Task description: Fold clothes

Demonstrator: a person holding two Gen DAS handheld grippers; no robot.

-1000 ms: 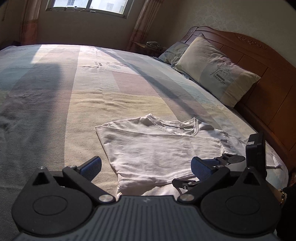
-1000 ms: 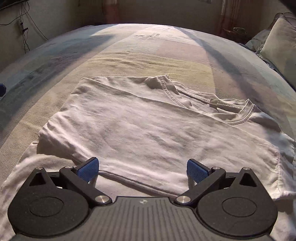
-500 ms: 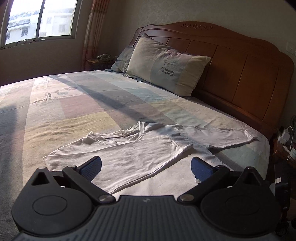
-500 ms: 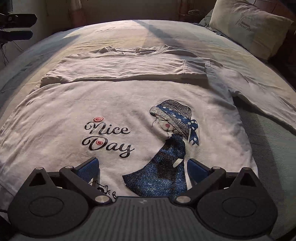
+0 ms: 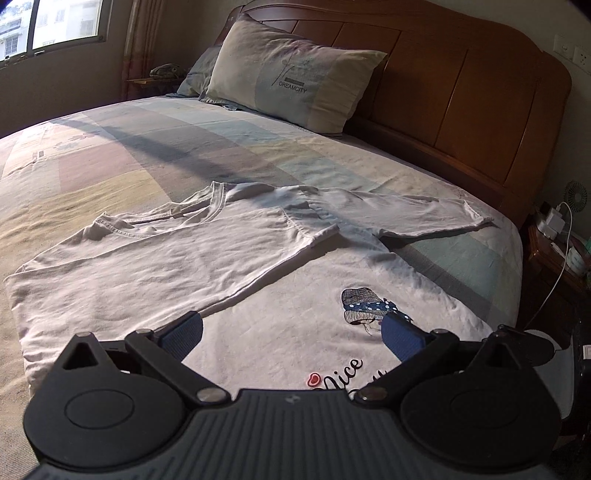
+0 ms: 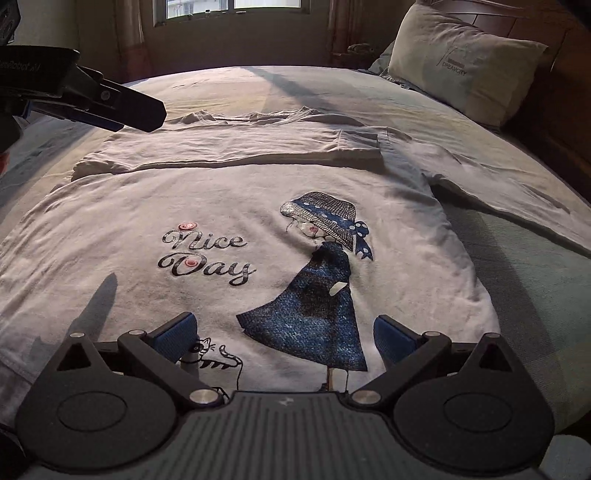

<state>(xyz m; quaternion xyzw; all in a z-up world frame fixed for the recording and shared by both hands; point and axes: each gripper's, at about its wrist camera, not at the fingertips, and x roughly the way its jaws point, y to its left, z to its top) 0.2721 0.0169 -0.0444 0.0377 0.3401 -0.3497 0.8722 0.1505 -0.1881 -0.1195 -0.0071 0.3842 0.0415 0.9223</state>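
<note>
A white T-shirt (image 5: pixel 166 266) lies flat on the bed, print side up, with "Nice Day" lettering (image 6: pixel 207 254) and a girl in a blue dress (image 6: pixel 317 295). Its far side is folded in over the body, sleeve (image 6: pixel 360 142) included. The other sleeve (image 5: pixel 413 214) stretches out toward the headboard. My left gripper (image 5: pixel 291 338) hovers open just above the shirt, near the folded edge, holding nothing. My right gripper (image 6: pixel 284 334) is open above the lower part of the print, near the hem. In the right wrist view the left gripper (image 6: pixel 147 114) juts in at the upper left.
A pastel patchwork bedspread (image 5: pixel 147 147) covers the bed. Pillows (image 5: pixel 291 74) lean on the wooden headboard (image 5: pixel 461 92). A nightstand (image 5: pixel 554 243) with chargers and a white cable stands right of the bed. A window (image 6: pixel 232 3) is in the far wall.
Both grippers have shifted from the folded back side to the printed front and hem of the shirt. They remain open. The shirt has not moved.
</note>
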